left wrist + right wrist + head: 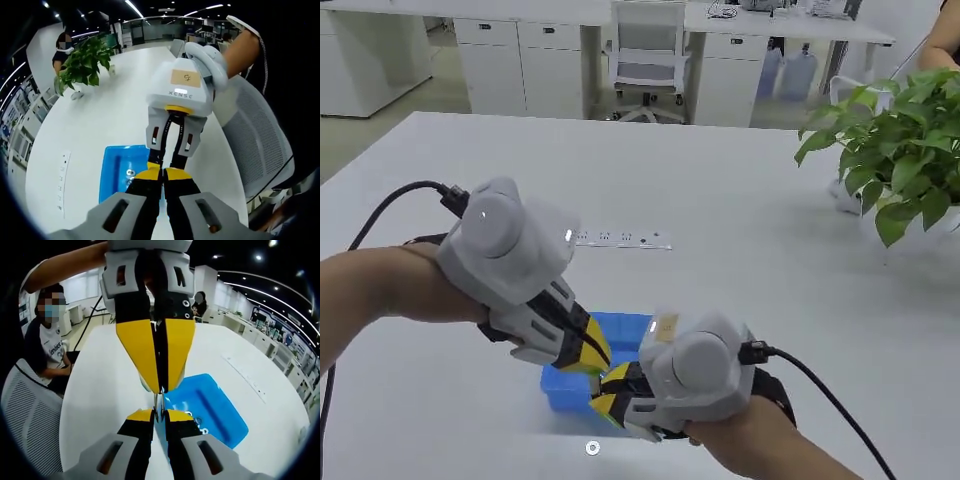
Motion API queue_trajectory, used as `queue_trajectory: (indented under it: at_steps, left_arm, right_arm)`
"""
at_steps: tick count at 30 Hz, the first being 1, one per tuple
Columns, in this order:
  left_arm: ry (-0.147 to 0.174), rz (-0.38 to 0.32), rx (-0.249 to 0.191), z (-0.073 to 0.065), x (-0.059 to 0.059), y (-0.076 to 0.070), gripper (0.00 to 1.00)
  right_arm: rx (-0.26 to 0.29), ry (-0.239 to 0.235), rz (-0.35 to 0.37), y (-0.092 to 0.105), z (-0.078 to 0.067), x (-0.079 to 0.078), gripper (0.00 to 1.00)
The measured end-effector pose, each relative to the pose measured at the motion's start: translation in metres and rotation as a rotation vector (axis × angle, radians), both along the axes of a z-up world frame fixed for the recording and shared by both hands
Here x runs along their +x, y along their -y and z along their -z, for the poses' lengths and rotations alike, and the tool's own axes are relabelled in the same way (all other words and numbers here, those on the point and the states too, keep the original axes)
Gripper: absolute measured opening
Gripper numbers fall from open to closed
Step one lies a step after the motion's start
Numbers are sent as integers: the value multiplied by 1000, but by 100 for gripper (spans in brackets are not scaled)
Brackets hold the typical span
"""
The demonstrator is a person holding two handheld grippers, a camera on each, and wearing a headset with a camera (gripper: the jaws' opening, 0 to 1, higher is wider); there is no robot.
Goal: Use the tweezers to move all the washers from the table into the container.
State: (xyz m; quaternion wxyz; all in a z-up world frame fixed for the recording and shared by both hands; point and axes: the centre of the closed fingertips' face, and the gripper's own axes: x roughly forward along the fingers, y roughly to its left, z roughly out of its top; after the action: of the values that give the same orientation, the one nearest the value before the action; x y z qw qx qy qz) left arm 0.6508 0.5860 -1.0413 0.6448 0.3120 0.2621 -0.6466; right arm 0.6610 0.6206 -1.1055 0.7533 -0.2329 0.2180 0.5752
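Over the near edge of the blue container (pixel 623 327) my two grippers meet tip to tip. The left gripper (pixel 598 362) slants down from the upper left with its yellow jaws shut. The right gripper (pixel 608 392) comes in from the lower right, also shut. In the right gripper view a thin metal sliver, the tweezers (pixel 156 405), runs between the right gripper (pixel 155 416) and the left gripper (pixel 159 388). The container (pixel 112 170) has washers (pixel 130 173) lying in it. One washer (pixel 592 448) lies on the white table in front of the container.
A white power strip (pixel 620 239) lies behind the container. A potted plant (pixel 900 150) stands at the right edge of the table. An office chair (pixel 648 60) and cabinets sit beyond the far edge. A seated person (pixel 47 340) is close by.
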Motion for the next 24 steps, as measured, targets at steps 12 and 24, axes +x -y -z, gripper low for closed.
queue_trajectory:
  at_steps: [12, 24]
  left_arm:
    - [-31, 2, 24, 19, -11, -5, 5]
    - [-60, -1, 37, 30, -15, -11, 5]
  right_arm:
    - [-15, -19, -8, 0, 19, -12, 11]
    - [-27, -29, -28, -4, 29, -18, 11]
